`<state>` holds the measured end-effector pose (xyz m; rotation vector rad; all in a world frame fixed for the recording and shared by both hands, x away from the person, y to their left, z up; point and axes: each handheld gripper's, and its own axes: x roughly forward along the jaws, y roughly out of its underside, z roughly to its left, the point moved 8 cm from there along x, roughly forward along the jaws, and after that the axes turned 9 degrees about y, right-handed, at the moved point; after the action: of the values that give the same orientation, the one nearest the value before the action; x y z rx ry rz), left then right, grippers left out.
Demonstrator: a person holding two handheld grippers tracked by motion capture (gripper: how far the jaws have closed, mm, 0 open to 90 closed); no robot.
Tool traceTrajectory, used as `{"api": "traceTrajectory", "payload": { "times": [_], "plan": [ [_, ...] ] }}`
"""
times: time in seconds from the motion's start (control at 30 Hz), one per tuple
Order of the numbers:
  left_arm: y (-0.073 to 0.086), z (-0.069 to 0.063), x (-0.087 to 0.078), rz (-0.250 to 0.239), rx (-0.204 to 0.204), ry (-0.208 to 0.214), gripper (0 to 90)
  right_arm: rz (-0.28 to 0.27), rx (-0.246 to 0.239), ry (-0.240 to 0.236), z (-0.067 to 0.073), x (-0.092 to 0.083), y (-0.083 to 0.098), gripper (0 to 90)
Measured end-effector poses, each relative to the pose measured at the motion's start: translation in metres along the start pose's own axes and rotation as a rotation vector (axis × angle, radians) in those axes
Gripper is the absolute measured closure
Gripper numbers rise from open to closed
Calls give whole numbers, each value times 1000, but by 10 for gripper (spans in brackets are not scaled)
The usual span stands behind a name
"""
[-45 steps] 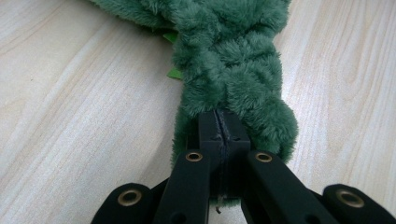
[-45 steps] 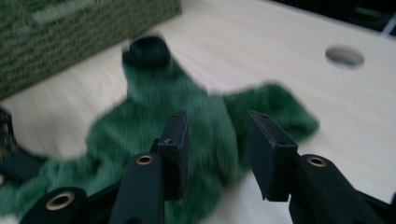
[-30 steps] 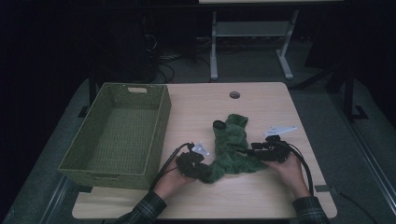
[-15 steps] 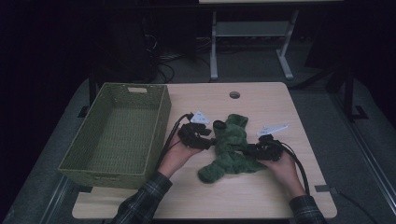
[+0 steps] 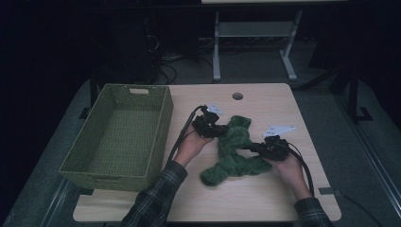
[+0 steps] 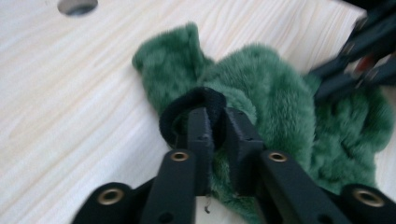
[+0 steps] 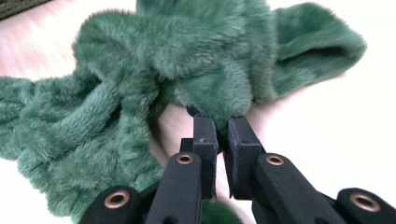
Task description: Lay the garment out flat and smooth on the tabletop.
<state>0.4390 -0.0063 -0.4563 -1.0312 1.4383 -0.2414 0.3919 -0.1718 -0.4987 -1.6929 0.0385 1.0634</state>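
A fuzzy green cloth (image 5: 234, 151) lies crumpled in the middle of the wooden table (image 5: 265, 203). My left gripper (image 5: 218, 131) is at its left upper edge, shut on a dark-lined fold of the green cloth (image 6: 261, 102), seen between the jaws of the left gripper (image 6: 215, 122). My right gripper (image 5: 251, 148) comes in from the right, and its jaws are shut on a tuft of the same cloth (image 7: 187, 60); the right gripper (image 7: 222, 125) pinches it from below. The other gripper's black jaws show at the upper right of the left gripper view.
A green woven basket (image 5: 85, 163) stands empty on the left side of the table, a hand's width from the left gripper. A round cable hole (image 5: 237, 96) sits near the far edge. Table legs and cables lie on the dark floor beyond.
The left gripper has moved up and toward the far left edge of the cloth over the last second. The cloth has been drawn out longer between the two grippers.
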Motion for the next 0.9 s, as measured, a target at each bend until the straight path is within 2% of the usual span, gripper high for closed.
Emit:
{"api": "traceTrajectory", "payload": {
  "times": [0.13, 0.2, 0.33, 0.43, 0.53, 0.73, 0.8, 0.9],
  "plan": [
    [4, 1, -10, -6, 4, -35, 853, -40, 8, 44, -10, -15, -6, 849],
    [6, 2, -16, -18, -4, -38, 853, -70, 4, 71, -16, -25, -11, 852],
    [14, 1, -20, -22, -9, -36, 854, -126, 2, 88, -20, -46, -21, 855],
    [24, 4, -15, 11, -13, -42, 854, -132, -8, 88, -18, -53, -23, 855],
    [37, 8, -4, 39, -41, -31, 854, -99, -6, 82, -18, -45, -16, 855],
    [62, 16, 15, 116, -68, -45, 854, -1, 8, 64, -18, -12, 1, 857],
    [65, 18, 16, 113, -89, -41, 853, 32, 6, 59, -18, -3, 6, 857],
    [63, 17, 14, 106, -84, -50, 832, 65, 4, 52, -17, 7, 12, 856]
  ]
}}
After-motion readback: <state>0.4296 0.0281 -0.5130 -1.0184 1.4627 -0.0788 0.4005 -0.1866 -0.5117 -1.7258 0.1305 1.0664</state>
